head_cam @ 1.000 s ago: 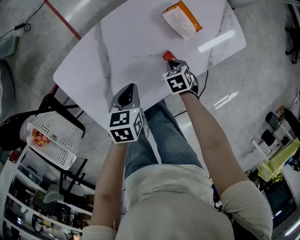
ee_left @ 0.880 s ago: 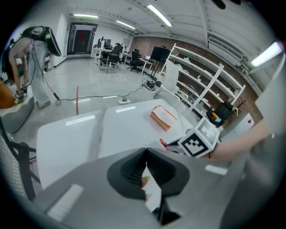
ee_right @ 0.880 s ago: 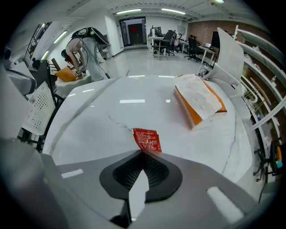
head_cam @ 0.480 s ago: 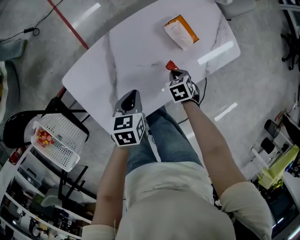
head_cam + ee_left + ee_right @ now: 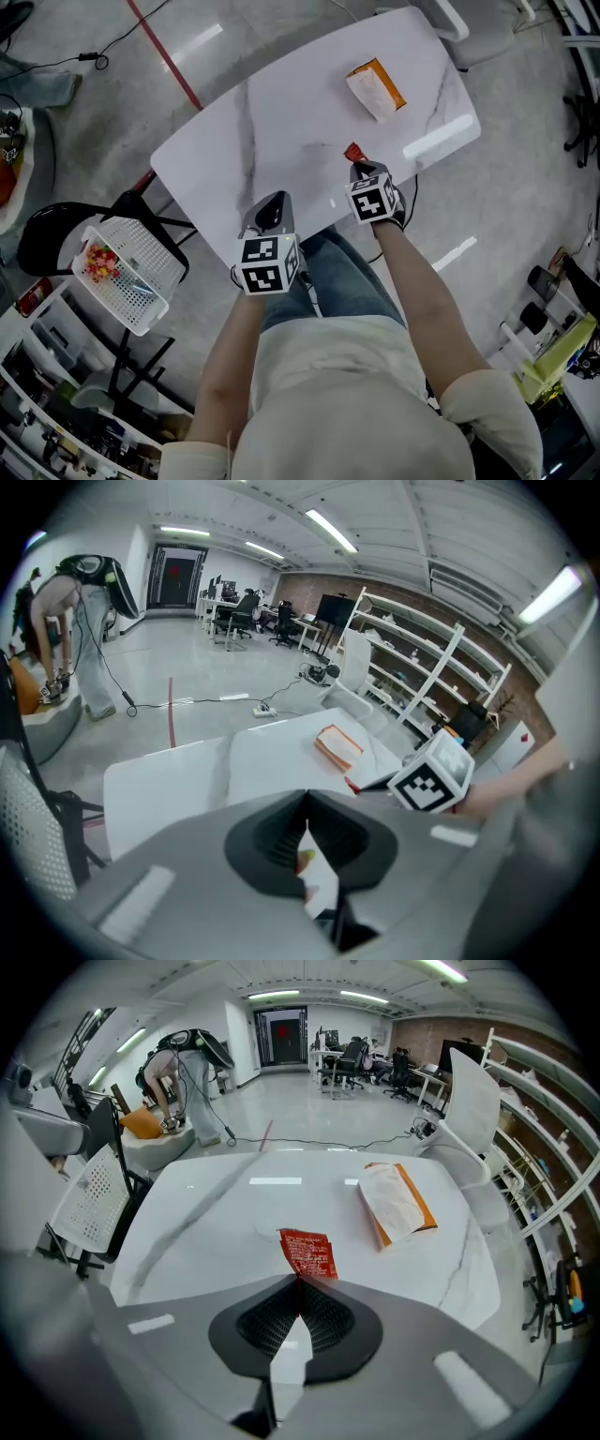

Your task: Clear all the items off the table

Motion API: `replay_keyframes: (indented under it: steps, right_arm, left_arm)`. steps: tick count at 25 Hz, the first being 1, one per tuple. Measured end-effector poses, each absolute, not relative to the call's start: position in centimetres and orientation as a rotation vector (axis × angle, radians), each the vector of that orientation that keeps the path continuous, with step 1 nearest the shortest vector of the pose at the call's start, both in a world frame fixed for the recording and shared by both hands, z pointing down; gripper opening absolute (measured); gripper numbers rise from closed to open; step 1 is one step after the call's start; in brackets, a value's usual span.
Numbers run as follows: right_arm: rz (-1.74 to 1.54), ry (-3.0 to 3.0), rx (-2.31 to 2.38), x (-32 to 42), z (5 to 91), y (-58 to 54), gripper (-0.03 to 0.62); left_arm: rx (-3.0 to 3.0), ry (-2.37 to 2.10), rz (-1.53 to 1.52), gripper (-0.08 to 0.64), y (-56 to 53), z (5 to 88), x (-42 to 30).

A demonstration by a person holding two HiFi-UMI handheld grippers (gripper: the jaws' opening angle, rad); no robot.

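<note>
Right gripper (image 5: 362, 170) clamps the red sachet (image 5: 352, 152), left gripper (image 5: 272, 204) has its jaws together, and an orange-white bag (image 5: 375, 90) lies at one o'clock on the table (image 5: 281, 112).

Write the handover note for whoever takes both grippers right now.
Left gripper: jaws together near the table's near edge; nothing clearly held.
Right gripper: shut on a red sachet, held over the white table.
On the table: an orange-and-white packet at the far end.
White basket on the chair to the person's left holds some small coloured items.
Done: sachet picked up.
Left: put it away, probably in the basket, then fetch the packet.
</note>
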State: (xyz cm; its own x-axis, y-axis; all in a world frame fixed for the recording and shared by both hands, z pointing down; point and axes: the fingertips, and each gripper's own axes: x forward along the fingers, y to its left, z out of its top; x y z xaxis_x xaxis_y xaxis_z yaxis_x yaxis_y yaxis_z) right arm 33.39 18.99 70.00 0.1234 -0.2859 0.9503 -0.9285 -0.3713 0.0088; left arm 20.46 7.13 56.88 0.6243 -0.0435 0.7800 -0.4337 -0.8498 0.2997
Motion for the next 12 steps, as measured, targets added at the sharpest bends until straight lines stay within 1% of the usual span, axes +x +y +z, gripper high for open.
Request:
replay_keyframes:
  steps: [12]
  right_arm:
    - [1.201, -1.207, 1.800, 32.8, 64.8, 18.0, 0.006]
  left_arm:
    - [2.411, -0.434, 1.093, 0.008, 6.1, 53.2, 18.3]
